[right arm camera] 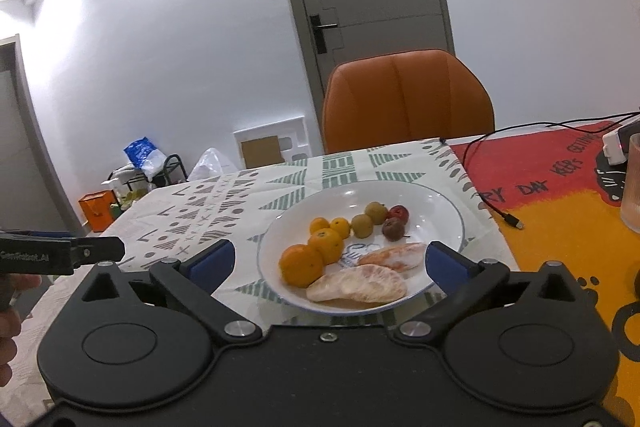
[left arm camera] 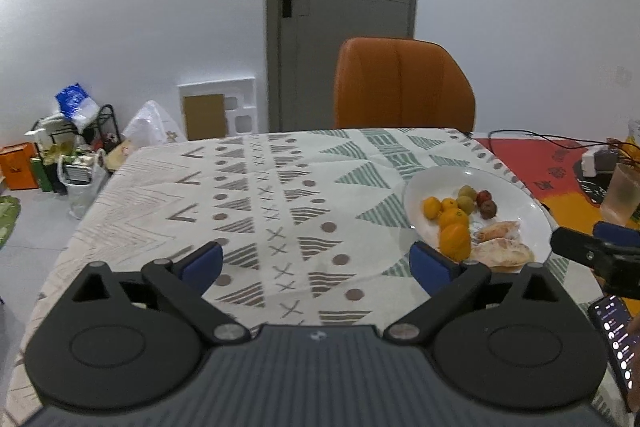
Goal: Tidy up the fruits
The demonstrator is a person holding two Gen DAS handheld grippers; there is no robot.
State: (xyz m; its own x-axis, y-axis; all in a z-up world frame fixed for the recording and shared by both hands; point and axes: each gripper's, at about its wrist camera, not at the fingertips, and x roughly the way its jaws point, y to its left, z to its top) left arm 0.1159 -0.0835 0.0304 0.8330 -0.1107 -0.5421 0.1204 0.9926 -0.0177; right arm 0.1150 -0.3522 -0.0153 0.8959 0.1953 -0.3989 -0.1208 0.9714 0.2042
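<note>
Lying crosswise on plate (right arm camera: 448, 215): pomelo segments (right arm camera: 358, 285), long axes left-right.

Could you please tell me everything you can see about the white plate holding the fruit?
The white plate is round, shallow and glossy, likely ceramic, with a thin blue rim line and a faint blue mark at its centre. It sits flat on the patterned tablecloth near the table's front edge. It holds four oranges, two greenish fruits, two dark red ones and two peeled citrus segments. Neither gripper touches it.

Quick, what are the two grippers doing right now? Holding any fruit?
Left gripper: open, holding nothing.
Right gripper: open wide, holding nothing; the fruit sits on the plate.
</note>
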